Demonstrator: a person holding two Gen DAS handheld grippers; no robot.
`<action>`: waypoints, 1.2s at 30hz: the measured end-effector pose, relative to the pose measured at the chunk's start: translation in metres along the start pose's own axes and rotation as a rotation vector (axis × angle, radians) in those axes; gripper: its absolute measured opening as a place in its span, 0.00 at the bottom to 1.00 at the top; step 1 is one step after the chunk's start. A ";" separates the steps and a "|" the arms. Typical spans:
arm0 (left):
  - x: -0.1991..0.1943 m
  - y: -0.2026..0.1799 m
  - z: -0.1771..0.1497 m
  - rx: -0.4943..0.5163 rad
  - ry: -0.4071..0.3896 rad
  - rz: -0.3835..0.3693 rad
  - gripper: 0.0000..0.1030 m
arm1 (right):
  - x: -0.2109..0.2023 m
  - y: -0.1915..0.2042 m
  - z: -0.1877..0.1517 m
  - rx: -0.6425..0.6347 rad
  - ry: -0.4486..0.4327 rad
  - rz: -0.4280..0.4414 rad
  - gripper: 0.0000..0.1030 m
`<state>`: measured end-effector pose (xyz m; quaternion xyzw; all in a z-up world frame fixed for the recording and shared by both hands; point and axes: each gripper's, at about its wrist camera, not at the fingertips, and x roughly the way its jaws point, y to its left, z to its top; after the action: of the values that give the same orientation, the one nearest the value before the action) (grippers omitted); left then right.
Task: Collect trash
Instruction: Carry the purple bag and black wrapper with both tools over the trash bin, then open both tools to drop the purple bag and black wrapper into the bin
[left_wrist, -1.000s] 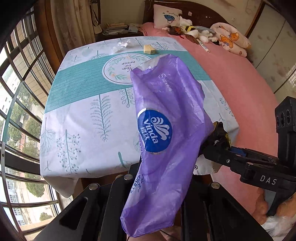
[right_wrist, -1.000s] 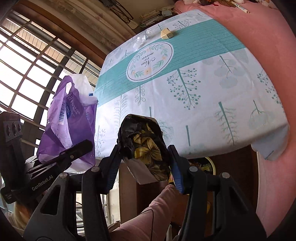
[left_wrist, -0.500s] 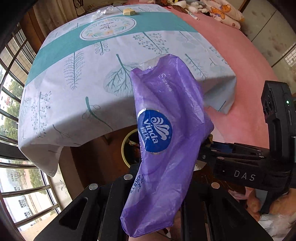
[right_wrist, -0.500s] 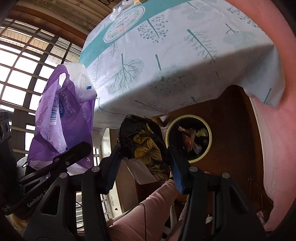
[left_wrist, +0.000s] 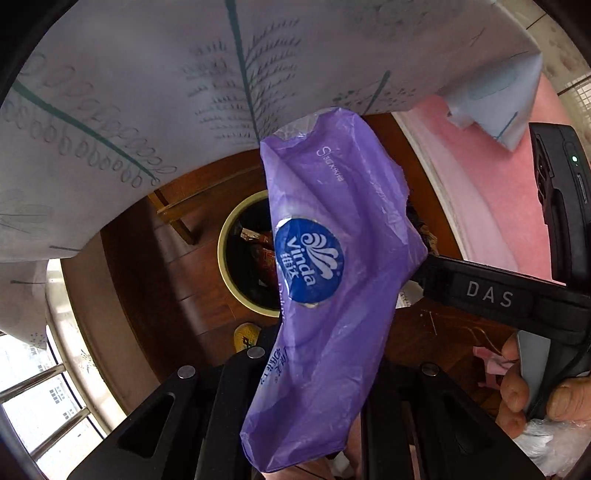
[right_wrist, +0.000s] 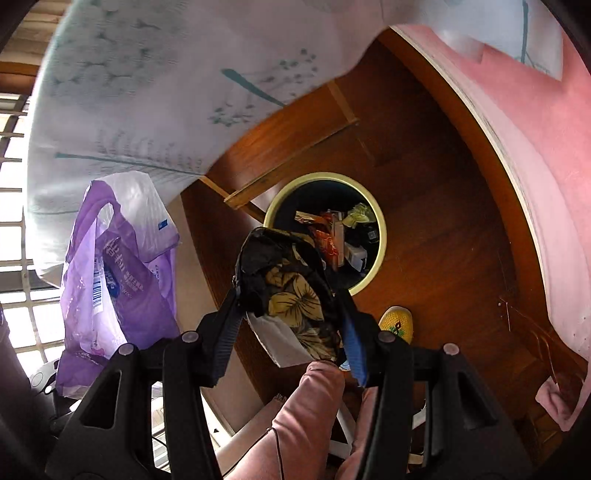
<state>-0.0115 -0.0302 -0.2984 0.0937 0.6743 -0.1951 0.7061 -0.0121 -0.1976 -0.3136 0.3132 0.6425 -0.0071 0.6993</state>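
Item one: left gripper (left_wrist: 314, 373), jaws clenched on a purple Vinda tissue-pack wrapper (left_wrist: 332, 258), thin crinkled plastic, which stands up from the fingers and hangs limp in front of the lens, hiding much of what lies below. Item two: right gripper (right_wrist: 291, 317), jaws clenched on a crumpled black wrapper with a yellow flower print (right_wrist: 288, 291), a white torn flap showing beneath it. Item three: round waste bin (right_wrist: 380, 236), pale yellow rim, dark inside, on the dark wood floor under the table; it already holds an orange-red packet and other scraps. Item four: white tablecloth with teal leaf print (right_wrist: 147, 92), overhanging above the bin. Item five: pink bedspread (right_wrist: 554, 184) to the right. Item six: yellow slipper (right_wrist: 397, 321) just beside the bin. Step in hand, as I judge it: carrying both pieces down to the bin for disposal. The black wrapper sits near the rim on the near side, not clearly over the opening. Next move likely calls for pushing each gripper forward until its load hangs over the mouth, then letting the jaws part; the light purple film may cling or drift.
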 end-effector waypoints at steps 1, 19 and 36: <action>0.012 0.002 0.001 -0.003 0.007 0.002 0.13 | 0.010 -0.006 0.002 0.012 0.004 -0.006 0.46; 0.113 0.010 0.048 -0.001 0.051 0.025 0.45 | 0.139 -0.061 0.040 0.061 0.070 -0.060 0.49; 0.105 0.058 0.044 -0.085 -0.079 0.095 0.77 | 0.157 -0.047 0.034 -0.024 0.041 -0.103 0.64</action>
<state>0.0539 -0.0112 -0.4062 0.0876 0.6483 -0.1360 0.7440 0.0262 -0.1888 -0.4762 0.2712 0.6722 -0.0290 0.6883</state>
